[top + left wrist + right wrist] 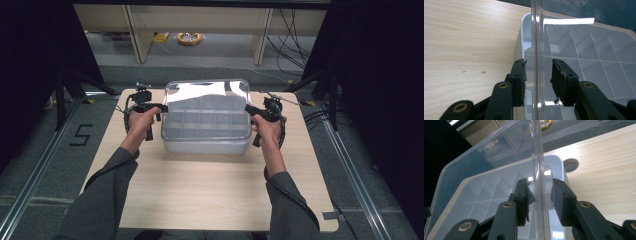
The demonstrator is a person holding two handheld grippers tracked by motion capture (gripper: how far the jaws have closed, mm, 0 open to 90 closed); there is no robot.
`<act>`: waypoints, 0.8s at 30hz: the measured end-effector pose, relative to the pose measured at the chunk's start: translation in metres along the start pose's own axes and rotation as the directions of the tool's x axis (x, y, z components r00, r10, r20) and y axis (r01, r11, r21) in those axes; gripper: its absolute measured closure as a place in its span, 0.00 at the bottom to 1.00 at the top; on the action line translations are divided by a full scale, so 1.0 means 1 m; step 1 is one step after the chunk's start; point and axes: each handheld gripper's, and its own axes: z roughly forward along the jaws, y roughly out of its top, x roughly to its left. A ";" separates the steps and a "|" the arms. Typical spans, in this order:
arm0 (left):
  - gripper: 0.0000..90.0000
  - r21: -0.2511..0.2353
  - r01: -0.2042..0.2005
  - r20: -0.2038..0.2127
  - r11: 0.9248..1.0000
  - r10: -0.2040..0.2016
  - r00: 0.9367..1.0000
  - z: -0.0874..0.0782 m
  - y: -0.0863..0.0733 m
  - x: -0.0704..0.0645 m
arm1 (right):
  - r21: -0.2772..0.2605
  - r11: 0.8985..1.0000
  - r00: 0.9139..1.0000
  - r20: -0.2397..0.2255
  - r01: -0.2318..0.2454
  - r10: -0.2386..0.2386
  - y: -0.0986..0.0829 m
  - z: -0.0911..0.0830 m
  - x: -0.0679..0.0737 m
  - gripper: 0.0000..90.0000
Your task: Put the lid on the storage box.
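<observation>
Lid edge [537, 50] between open jaws.

The right hand-held gripper [540, 197] straddles the clear lid's [499, 147] edge, jaws apart, above the divided white box [494, 187] on the desk [604, 170].

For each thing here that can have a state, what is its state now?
Clear lid: raised, tilted up at the back of the box.
Divided box: open, compartments look empty.
Left tool: open, jaws either side of the lid's edge.
Right tool: open, jaws either side of the lid's edge.
</observation>
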 end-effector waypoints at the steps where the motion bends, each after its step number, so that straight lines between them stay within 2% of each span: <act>1: 0.70 0.000 0.001 -0.003 1.000 -0.001 1.000 0.003 -0.001 0.000 | -0.008 0.999 0.999 -0.002 0.034 -0.034 0.000 0.002 -0.004 0.75; 3: 0.70 0.004 0.001 -0.007 1.000 -0.001 1.000 0.006 -0.002 0.000 | -0.009 1.000 1.000 0.003 0.030 -0.030 -0.001 0.003 -0.005 0.74; 4: 0.70 0.008 0.001 -0.013 1.000 -0.001 1.000 0.008 -0.003 0.000 | 0.001 1.000 1.000 0.007 -0.018 0.018 -0.004 0.004 -0.004 0.74; 5: 0.70 0.013 -0.001 -0.019 1.000 0.001 1.000 0.011 -0.004 -0.001 | 0.020 0.999 0.999 0.016 -0.038 0.038 -0.007 0.006 -0.005 0.73; 7: 0.69 0.013 -0.001 -0.019 1.000 0.001 1.000 0.011 -0.005 -0.001 | 0.023 0.999 0.999 0.016 -0.033 0.033 -0.008 0.007 -0.006 0.73; 8: 0.69 0.012 0.002 -0.017 1.000 -0.002 1.000 0.012 -0.005 -0.001 | 0.022 1.000 1.000 0.017 -0.007 0.007 -0.011 0.011 -0.012 0.72; 9: 0.69 0.012 0.006 -0.012 1.000 -0.006 1.000 0.012 -0.004 0.001 | 0.037 0.998 0.999 0.024 -0.049 0.049 -0.012 0.012 -0.010 0.72; 15: 0.68 0.016 0.011 -0.028 1.000 -0.010 1.000 0.021 -0.006 0.003 | 0.048 0.998 0.998 0.049 -0.044 0.042 -0.020 0.020 -0.014 0.71; 17: 0.67 0.017 0.007 -0.029 1.000 -0.006 1.000 0.025 -0.008 0.003 | 0.051 0.995 0.995 0.047 -0.089 0.087 -0.024 0.025 -0.015 0.71; 18: 0.67 0.020 0.009 -0.029 1.000 -0.008 1.000 0.026 -0.009 0.004 | 0.049 0.998 0.998 0.057 -0.037 0.034 -0.025 0.027 -0.020 0.70; 19: 0.67 0.018 0.011 -0.024 1.000 -0.011 1.000 0.028 -0.010 0.004 | 0.041 0.999 0.998 0.059 -0.026 0.024 -0.027 0.029 -0.022 0.70; 20: 0.66 0.014 0.010 -0.023 1.000 -0.010 1.000 0.028 -0.010 0.004 | 0.047 0.996 0.996 0.053 -0.073 0.070 -0.028 0.030 -0.021 0.68; 21: 0.66 0.012 0.011 -0.019 1.000 -0.011 1.000 0.029 -0.011 0.004 | 0.047 0.996 0.996 0.053 -0.073 0.070 -0.028 0.030 -0.021 0.68; 22: 0.66 0.016 0.008 -0.014 1.000 -0.008 1.000 0.029 -0.010 0.005 | 0.034 0.999 0.998 0.056 -0.022 0.020 -0.029 0.032 -0.025 0.68; 23: 0.65 0.021 0.011 -0.008 1.000 -0.011 1.000 0.029 -0.010 0.006 | 0.044 0.997 0.996 0.055 -0.070 0.068 -0.029 0.032 -0.021 0.68; 24: 0.64 0.023 0.017 -0.005 1.000 -0.017 1.000 0.029 -0.010 0.006 | 0.046 0.996 0.996 0.059 -0.076 0.074 -0.028 0.032 -0.019 0.67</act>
